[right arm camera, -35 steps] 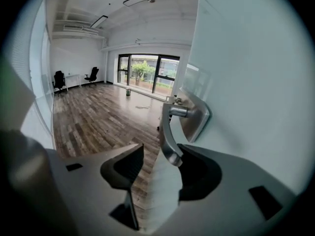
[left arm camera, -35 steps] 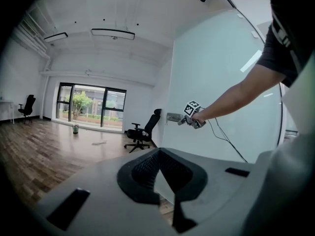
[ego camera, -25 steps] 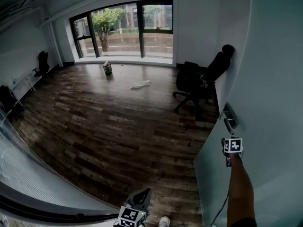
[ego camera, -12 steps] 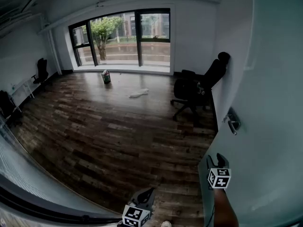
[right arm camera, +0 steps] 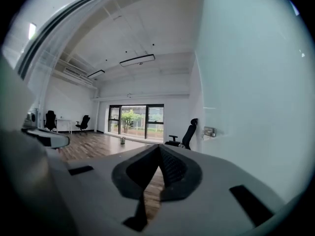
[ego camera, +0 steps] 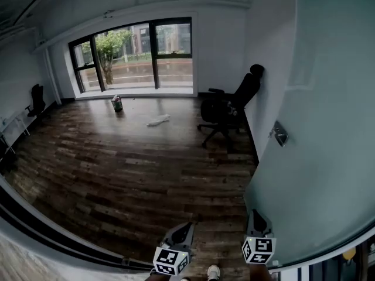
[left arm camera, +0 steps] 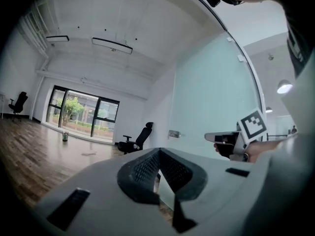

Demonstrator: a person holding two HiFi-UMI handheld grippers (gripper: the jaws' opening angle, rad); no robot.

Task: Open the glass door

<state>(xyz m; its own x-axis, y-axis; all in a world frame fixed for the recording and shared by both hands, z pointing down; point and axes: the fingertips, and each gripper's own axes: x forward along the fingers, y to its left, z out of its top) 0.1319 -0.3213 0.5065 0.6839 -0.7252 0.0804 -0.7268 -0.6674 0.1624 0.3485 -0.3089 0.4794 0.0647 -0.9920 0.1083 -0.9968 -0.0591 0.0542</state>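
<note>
Hanging wide open on the right, the glass door [ego camera: 316, 127] is standing loose, nobody holding it.
Both grippers are sitting low with jaws pinched together on nothing: the left gripper [ego camera: 186, 227], and the right gripper [ego camera: 256, 215] just beside the door's near edge, well apart from the handle [ego camera: 280, 134]. I'm guessing the loose door is going to drift back or bump the office chair [ego camera: 225, 104] parked past its far edge. Otherwise the wood floor [ego camera: 117, 168] is running up to the big window [ego camera: 135, 48], with a white rag [ego camera: 157, 120] and a small can [ego camera: 117, 103] lying well clear.
</note>
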